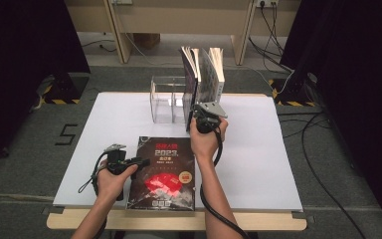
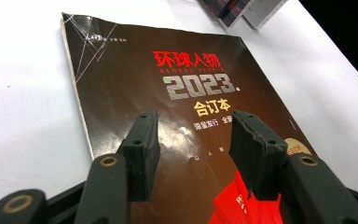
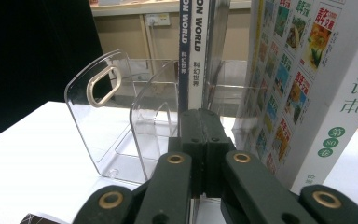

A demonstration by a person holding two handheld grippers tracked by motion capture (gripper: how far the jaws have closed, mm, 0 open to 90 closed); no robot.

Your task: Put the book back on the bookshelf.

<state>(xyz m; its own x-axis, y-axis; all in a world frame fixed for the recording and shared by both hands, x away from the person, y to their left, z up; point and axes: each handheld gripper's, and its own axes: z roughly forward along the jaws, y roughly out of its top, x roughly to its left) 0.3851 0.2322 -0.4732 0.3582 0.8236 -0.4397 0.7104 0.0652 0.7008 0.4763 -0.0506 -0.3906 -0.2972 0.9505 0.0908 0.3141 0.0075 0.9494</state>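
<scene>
overhead view, two close tong-mounted views

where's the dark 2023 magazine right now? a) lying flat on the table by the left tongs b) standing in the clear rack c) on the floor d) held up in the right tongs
a: the magazine lies flat on the table, with the open left tongs just over its cover.

Open white table (image 1: 258, 164) right of the flat magazine (image 1: 162, 174); clear rack (image 1: 166, 99) and upright books (image 1: 206, 74) blocking behind.

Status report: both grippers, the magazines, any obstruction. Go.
Left gripper open over flat dark magazine. Right gripper shut at upright magazine's spine in clear rack. No obstruction seen.
</scene>
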